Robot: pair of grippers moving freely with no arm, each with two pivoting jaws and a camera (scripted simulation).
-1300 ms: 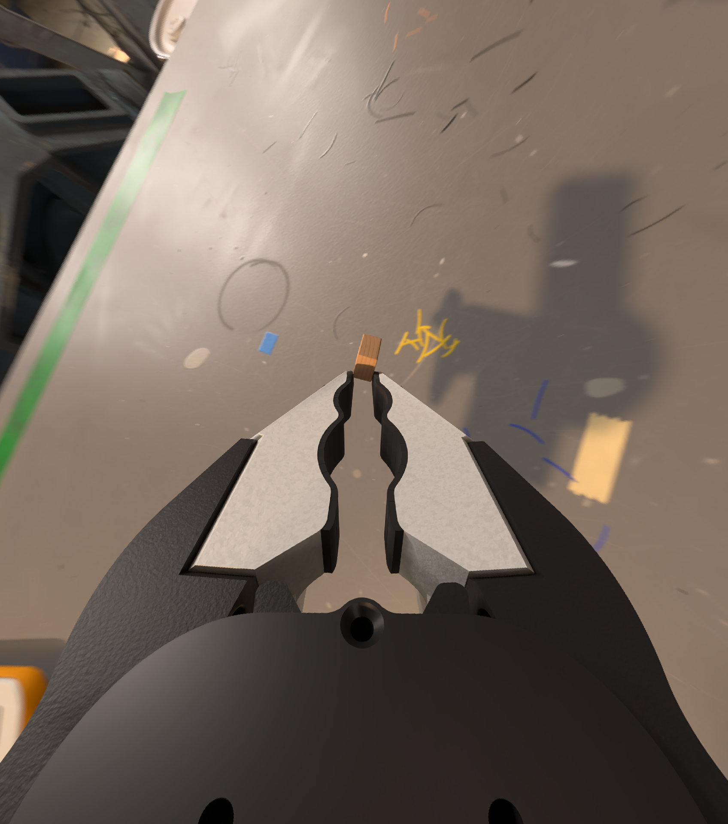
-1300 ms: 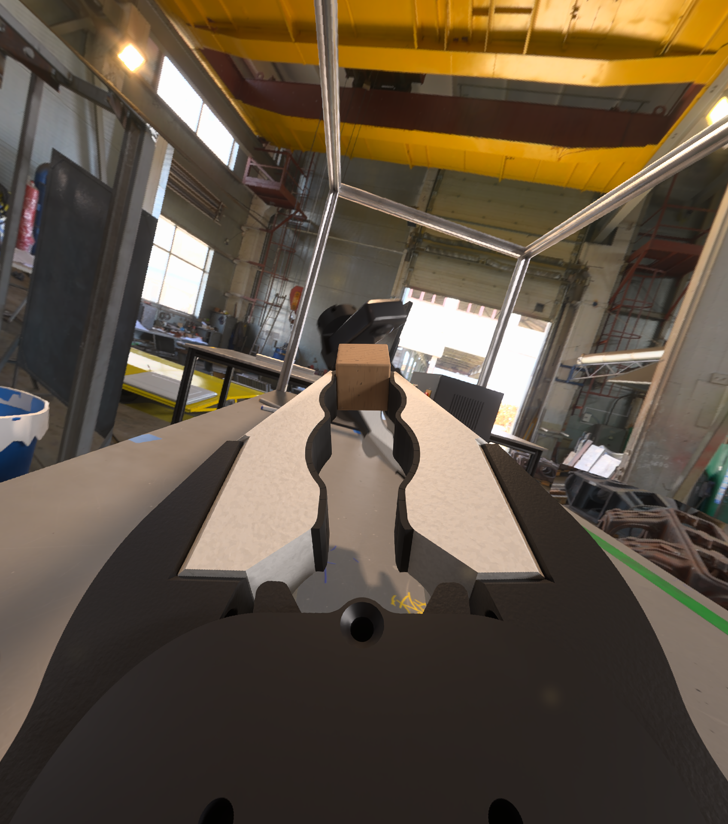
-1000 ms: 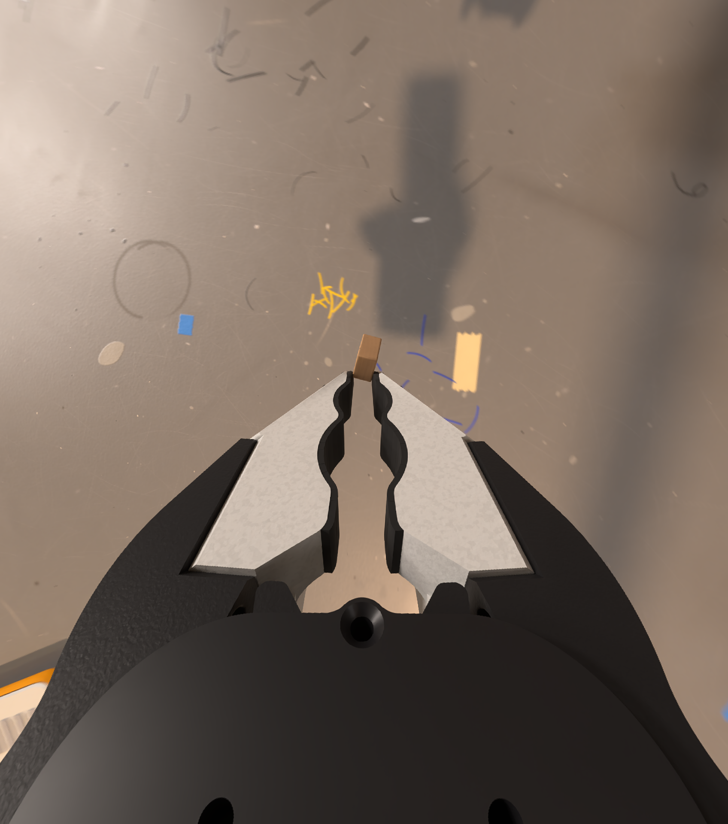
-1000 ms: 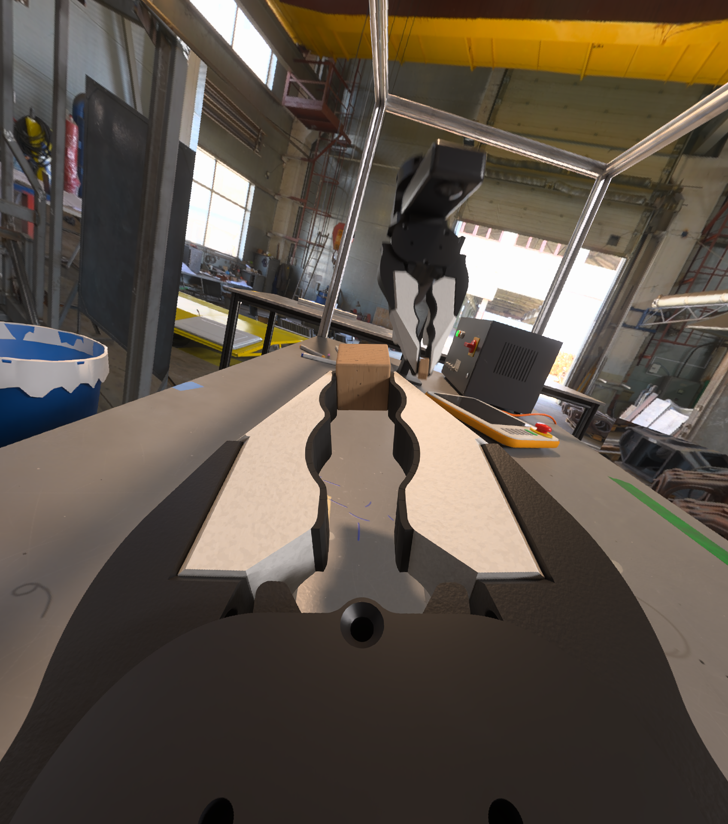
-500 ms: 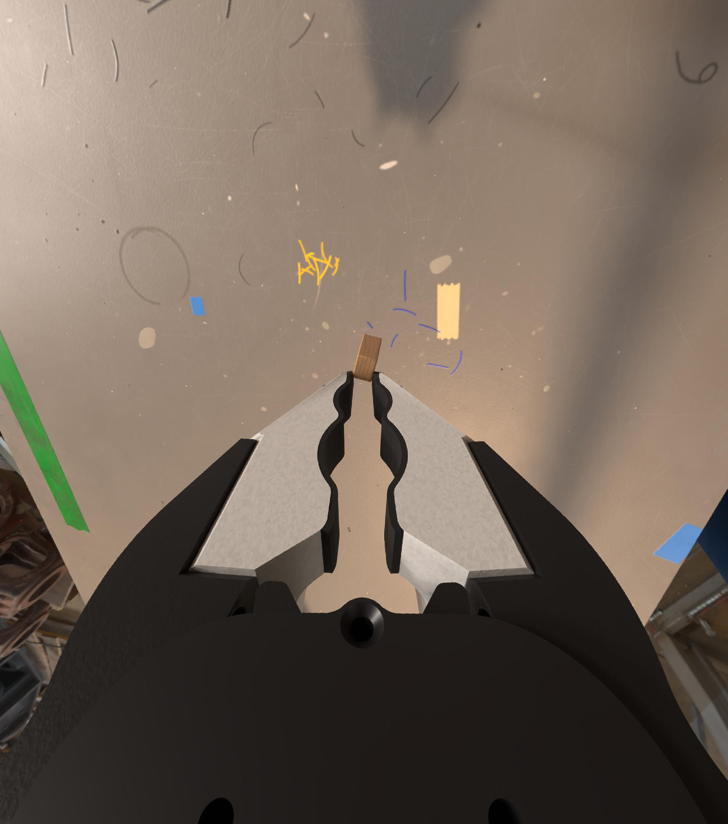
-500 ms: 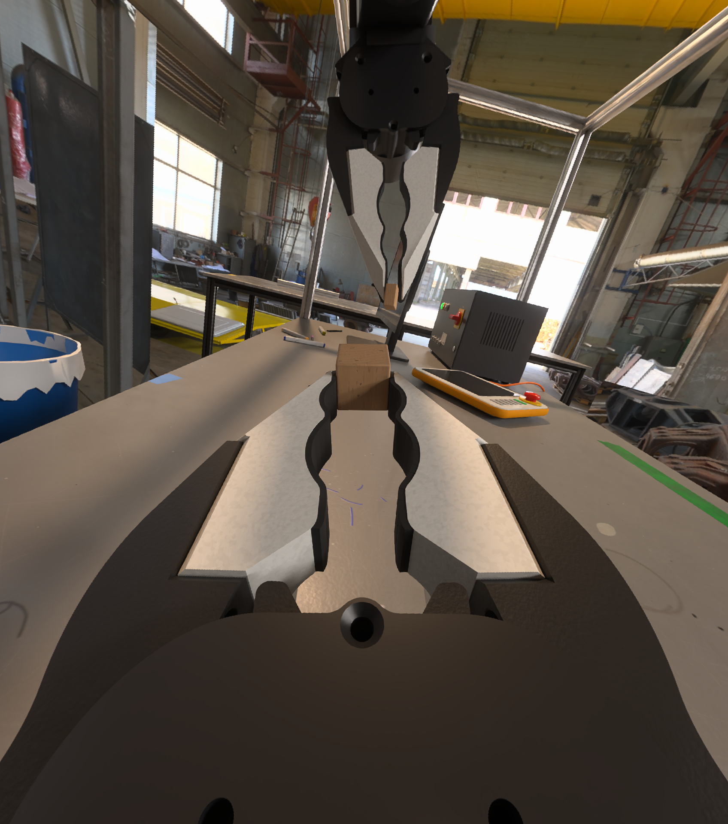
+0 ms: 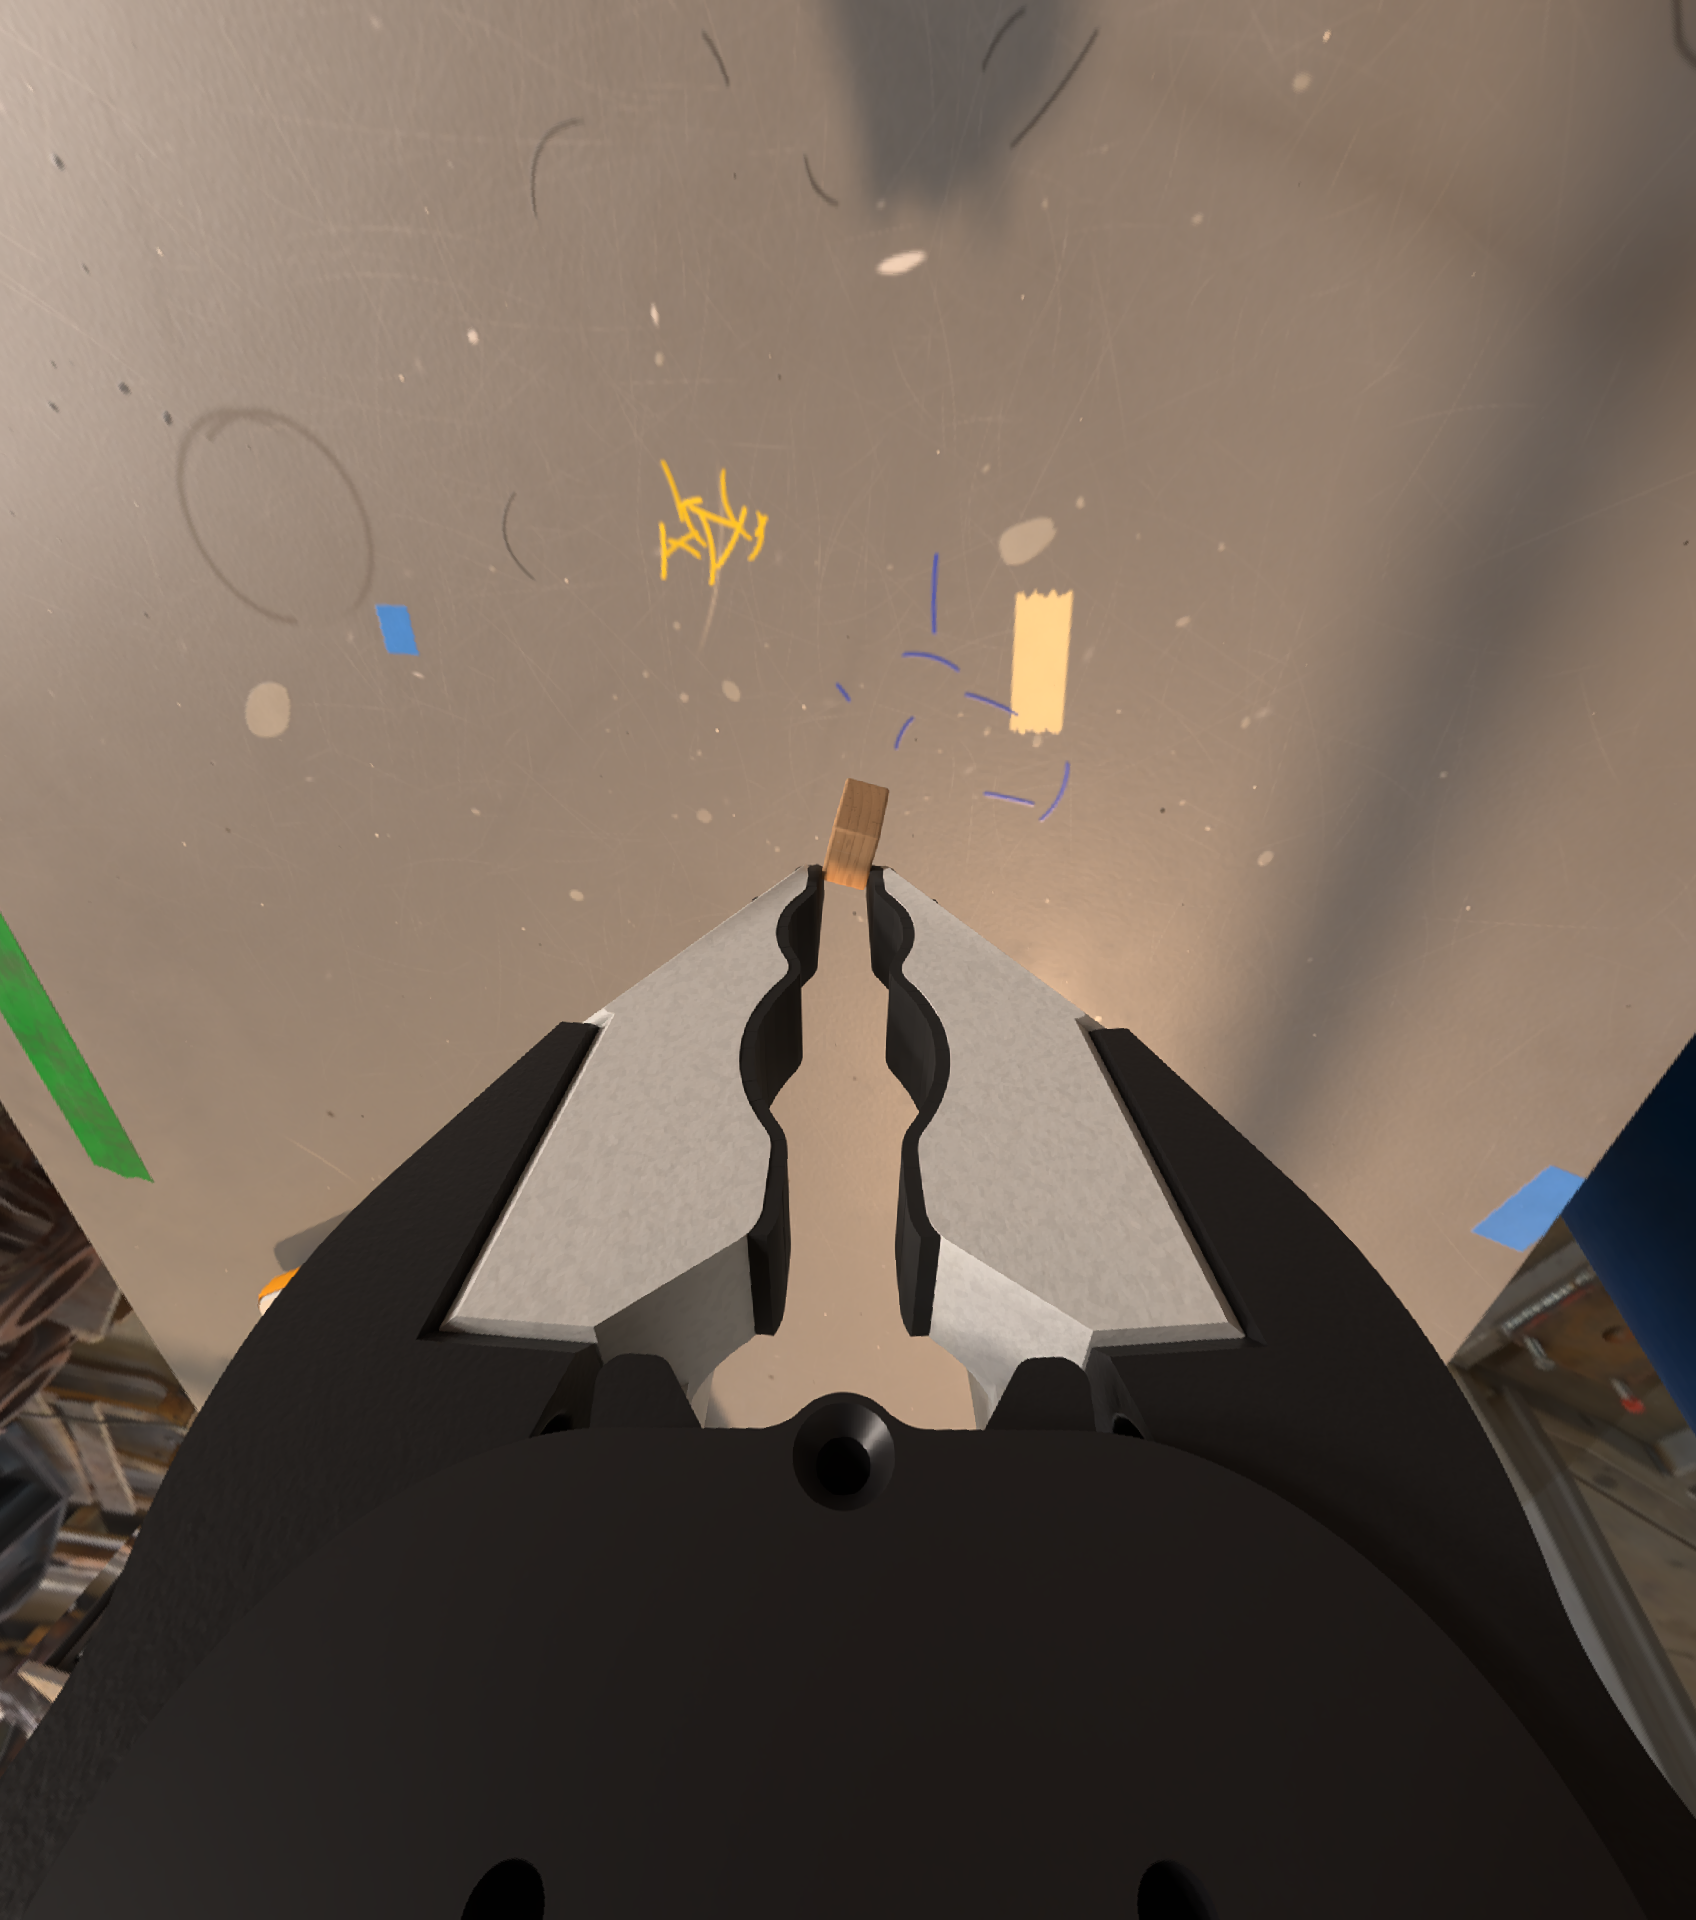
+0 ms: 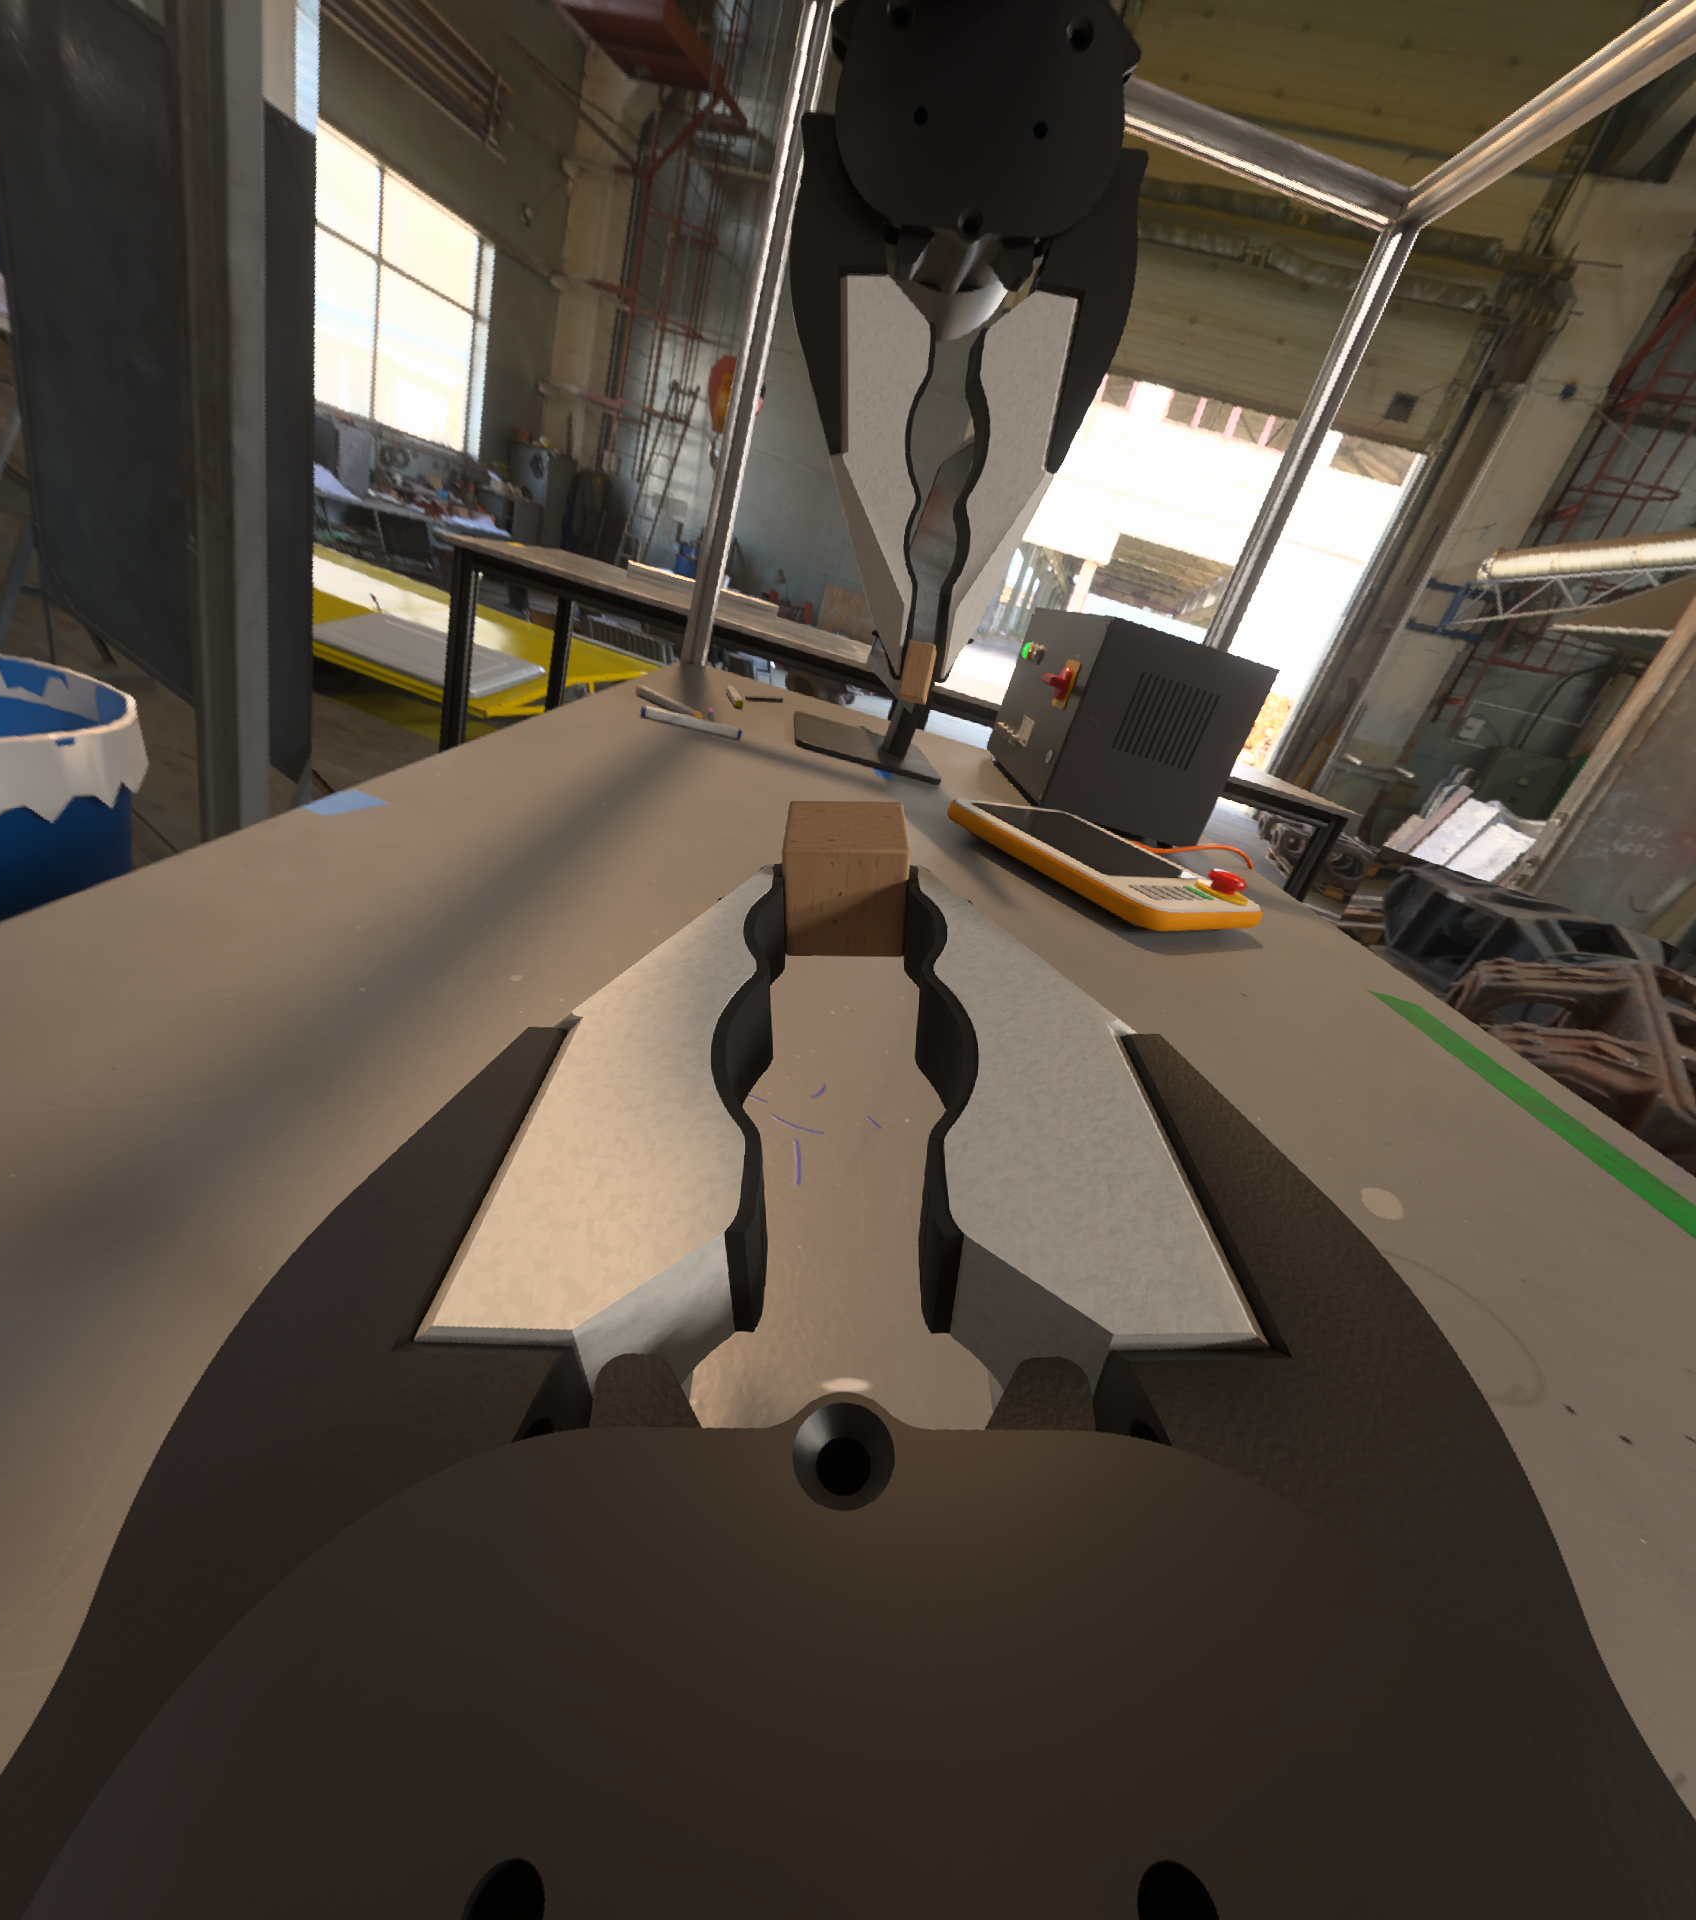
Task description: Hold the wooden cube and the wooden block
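In the left wrist view my left gripper (image 7: 846,873) is shut on a small thin wooden block (image 7: 855,833) at its fingertips and holds it well above the grey table (image 7: 408,935), pointing down. In the right wrist view my right gripper (image 8: 844,894) is shut on a wooden cube (image 8: 844,873) at its fingertips, low over the table (image 8: 200,1091). The left gripper (image 8: 917,655) also shows there, hanging above and ahead with the block (image 8: 918,670) in its tips.
On the table are a yellow handheld controller (image 8: 1104,860), a black control box (image 8: 1135,717), a dark flat pad (image 8: 839,736) and pens (image 8: 688,717). A green tape stripe (image 8: 1592,1143) runs along the right edge. A blue barrel (image 8: 2,790) stands at the left. A tan tape piece (image 7: 1041,661) lies below the left gripper.
The left gripper has risen higher and turned over the table with the block in it. In the right wrist view it has come closer and looms larger; the right gripper tilted down slightly.
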